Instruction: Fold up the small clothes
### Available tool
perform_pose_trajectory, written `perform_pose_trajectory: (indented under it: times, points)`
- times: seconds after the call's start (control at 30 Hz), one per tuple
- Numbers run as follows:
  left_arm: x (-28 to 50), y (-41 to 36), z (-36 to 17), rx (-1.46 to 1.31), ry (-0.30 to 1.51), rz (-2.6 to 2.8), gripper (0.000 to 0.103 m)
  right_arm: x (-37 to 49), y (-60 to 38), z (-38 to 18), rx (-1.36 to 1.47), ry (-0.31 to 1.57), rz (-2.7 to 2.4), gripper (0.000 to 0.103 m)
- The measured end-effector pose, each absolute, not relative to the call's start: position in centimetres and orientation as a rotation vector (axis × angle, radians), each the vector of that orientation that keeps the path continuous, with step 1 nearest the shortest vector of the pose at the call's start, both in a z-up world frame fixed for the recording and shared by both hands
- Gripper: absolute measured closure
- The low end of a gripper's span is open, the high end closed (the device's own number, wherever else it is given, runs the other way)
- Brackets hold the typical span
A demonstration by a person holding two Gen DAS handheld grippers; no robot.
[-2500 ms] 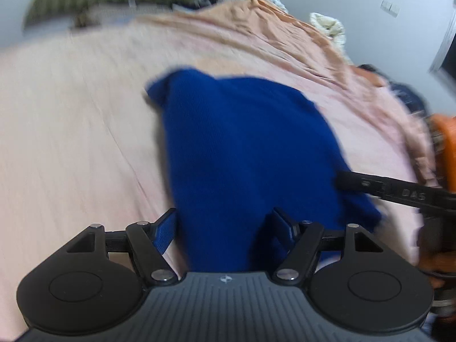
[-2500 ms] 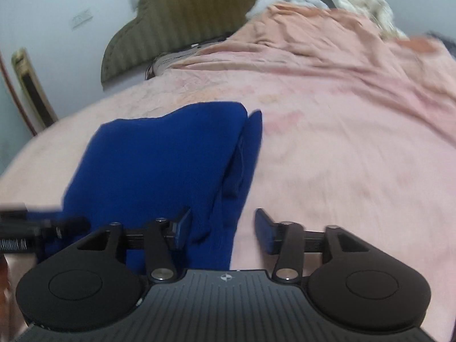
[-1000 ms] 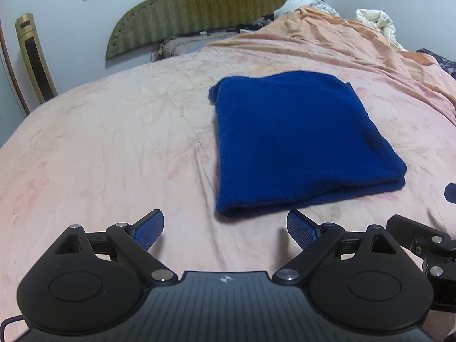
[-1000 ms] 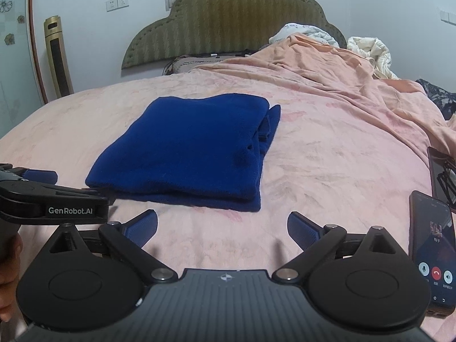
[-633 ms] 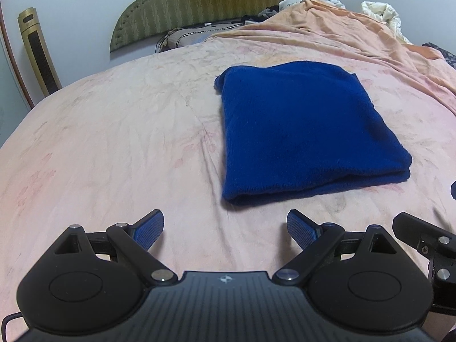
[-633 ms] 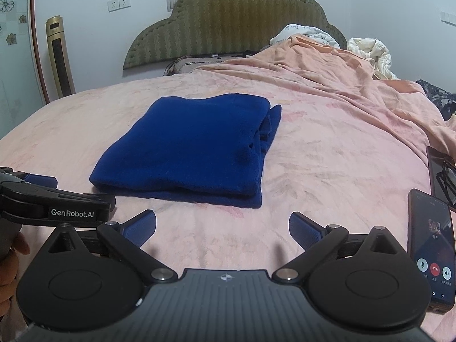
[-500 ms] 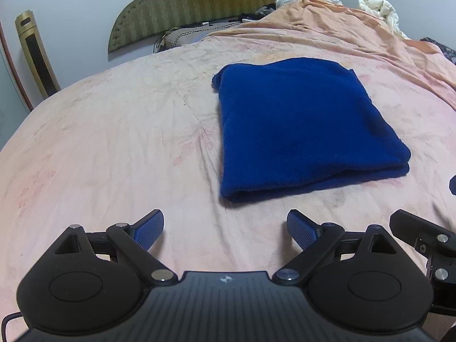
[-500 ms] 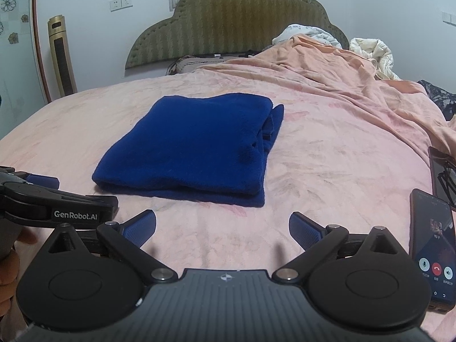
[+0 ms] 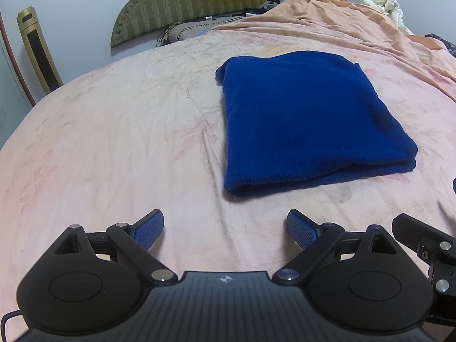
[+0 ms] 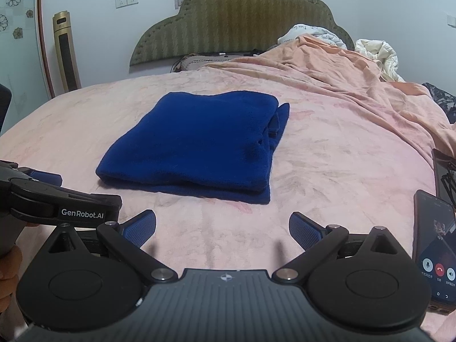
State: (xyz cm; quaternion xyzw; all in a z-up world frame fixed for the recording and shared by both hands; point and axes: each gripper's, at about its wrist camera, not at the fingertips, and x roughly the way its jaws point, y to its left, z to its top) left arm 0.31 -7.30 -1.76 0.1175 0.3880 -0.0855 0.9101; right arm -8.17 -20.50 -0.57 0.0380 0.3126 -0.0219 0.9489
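A dark blue knit garment [image 9: 307, 119] lies folded into a flat rectangle on the pink bedsheet [image 9: 114, 142]; it also shows in the right wrist view [image 10: 199, 142]. My left gripper [image 9: 225, 228] is open and empty, hovering over the sheet short of the garment's near edge. My right gripper [image 10: 222, 228] is open and empty, also short of the garment. The left gripper's body [image 10: 57, 202] shows at the left of the right wrist view.
A phone [image 10: 433, 245] with a call screen lies on the bed at the right, with glasses [image 10: 447, 171] behind it. A rumpled orange quilt [image 10: 342, 68] covers the far right. An olive headboard [image 10: 233, 20] and a gold tower appliance [image 10: 65, 48] stand behind.
Both grippers let go of the garment and pulled back from it. In the last second they have hardly moved, and the folded garment lies still.
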Motion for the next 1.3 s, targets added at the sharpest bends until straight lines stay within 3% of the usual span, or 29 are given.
perform_pose_trajectory:
  times: [1.3]
  points:
    - [0.2, -7.0, -1.8, 0.250, 0.800, -0.156, 0.009, -7.8, -21.5, -0.5, 0.115, 0.649, -0.072, 0.001]
